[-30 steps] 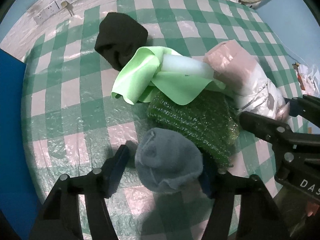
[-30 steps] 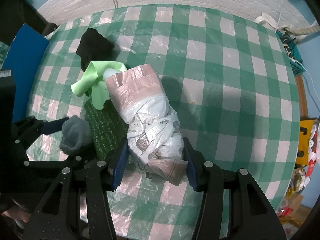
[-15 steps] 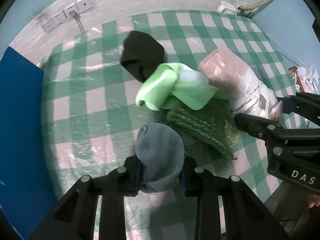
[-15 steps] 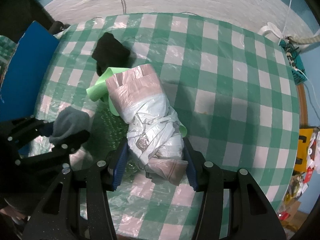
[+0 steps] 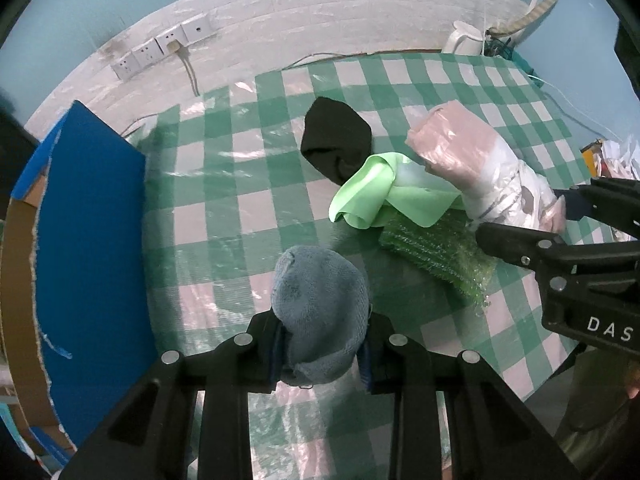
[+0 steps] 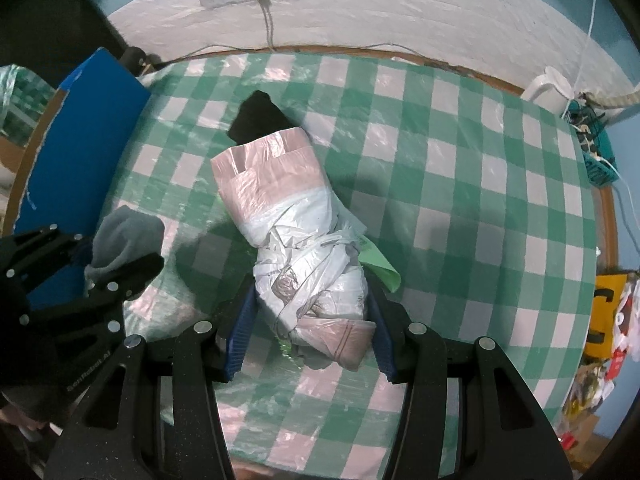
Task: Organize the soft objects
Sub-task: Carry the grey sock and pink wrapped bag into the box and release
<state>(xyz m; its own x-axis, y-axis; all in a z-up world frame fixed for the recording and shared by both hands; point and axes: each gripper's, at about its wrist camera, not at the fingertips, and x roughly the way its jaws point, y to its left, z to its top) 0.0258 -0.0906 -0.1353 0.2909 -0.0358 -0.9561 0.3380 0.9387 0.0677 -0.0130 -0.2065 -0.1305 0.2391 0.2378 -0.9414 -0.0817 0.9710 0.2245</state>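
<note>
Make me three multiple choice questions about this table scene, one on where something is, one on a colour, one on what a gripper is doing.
1. Where does the black cloth lie?
A. beyond the light green cloth
B. inside the blue box
C. in the right gripper

2. What colour is the sock in the left gripper?
A. red
B. grey-blue
C. yellow

3. What is the right gripper doing?
A. hanging open over bare cloth
B. gripping a kettle
C. clamped on the plastic bag bundle

Answers: 1 A, it lies on the tablecloth past the green cloth. 2 B, grey-blue between the pads. 3 C, both pads press the bundle.
</note>
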